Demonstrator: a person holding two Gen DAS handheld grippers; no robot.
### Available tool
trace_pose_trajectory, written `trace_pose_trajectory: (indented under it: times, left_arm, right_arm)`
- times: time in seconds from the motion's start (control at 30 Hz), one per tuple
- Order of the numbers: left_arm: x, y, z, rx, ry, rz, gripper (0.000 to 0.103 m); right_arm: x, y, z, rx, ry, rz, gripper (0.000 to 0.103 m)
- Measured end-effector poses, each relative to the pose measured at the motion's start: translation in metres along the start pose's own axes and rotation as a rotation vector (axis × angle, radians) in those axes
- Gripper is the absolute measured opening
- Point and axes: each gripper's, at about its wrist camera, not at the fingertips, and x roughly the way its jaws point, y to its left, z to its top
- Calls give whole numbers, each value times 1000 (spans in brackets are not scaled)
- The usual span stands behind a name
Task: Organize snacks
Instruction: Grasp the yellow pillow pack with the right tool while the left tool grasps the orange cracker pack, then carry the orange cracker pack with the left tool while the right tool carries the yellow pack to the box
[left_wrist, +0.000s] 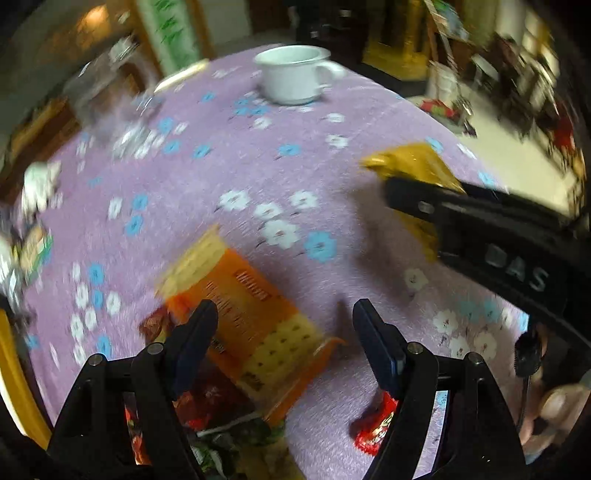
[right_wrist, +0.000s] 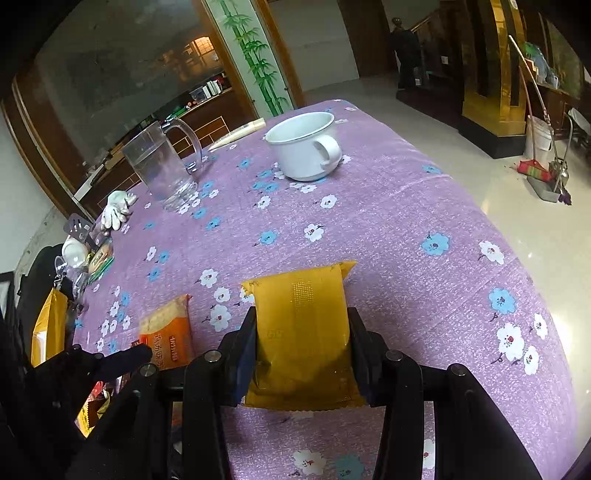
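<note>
The counter (right_wrist: 406, 229) carries a white mug (right_wrist: 304, 147) near its far edge. An orange pack (left_wrist: 243, 317) lies near the near edge under the left claw (left_wrist: 284, 317), jaws apart. The right claw (right_wrist: 301, 354) clamps a yellow packet (right_wrist: 303, 332).

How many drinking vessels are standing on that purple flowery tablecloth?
2. A white mug stands at the far end of the tablecloth, handle to the right. A clear glass pitcher-style mug stands to its left, nearer the table's edge. Others may be out of view.
</note>
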Motion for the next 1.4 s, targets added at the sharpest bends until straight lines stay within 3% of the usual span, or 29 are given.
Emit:
trace_pose_trajectory:
  times: [0.17, 0.23, 0.37, 0.57, 0.7, 0.8, 0.87, 1.0, 1.4]
  left_arm:
    - [4, 28, 3, -150, 49, -49, 75]
    - [7, 35, 2, -199, 71, -36, 75]
    - [12, 28, 5, -203, 69, -52, 73]
    - [23, -3, 17, -49, 17, 50, 63]
    - [23, -18, 11, 88, -36, 78, 64]
    - [27, -5, 16, 7, -6, 20, 64]
    - [28, 6, 14, -45, -9, -40, 58]
    - [24, 15, 9, -81, -20, -39, 56]
    - [-15, 52, -7, -209, -101, -133, 56]
  right_arm:
    - [0, 1, 0, 3, 0, 3, 46]
    - [-1, -1, 0, 2, -4, 8, 46]
    - [-3, -1, 0, 9, -6, 6, 46]
    - [-2, 0, 0, 7, 0, 3, 46]
    - [-2, -1, 1, 13, 2, 1, 46]
    - [-1, 2, 0, 2, 0, -3, 46]
    - [0, 3, -1, -3, 2, -6, 46]
    - [1, 0, 0, 6, 9, -1, 46]
    - [-3, 12, -3, -42, -21, 43, 46]
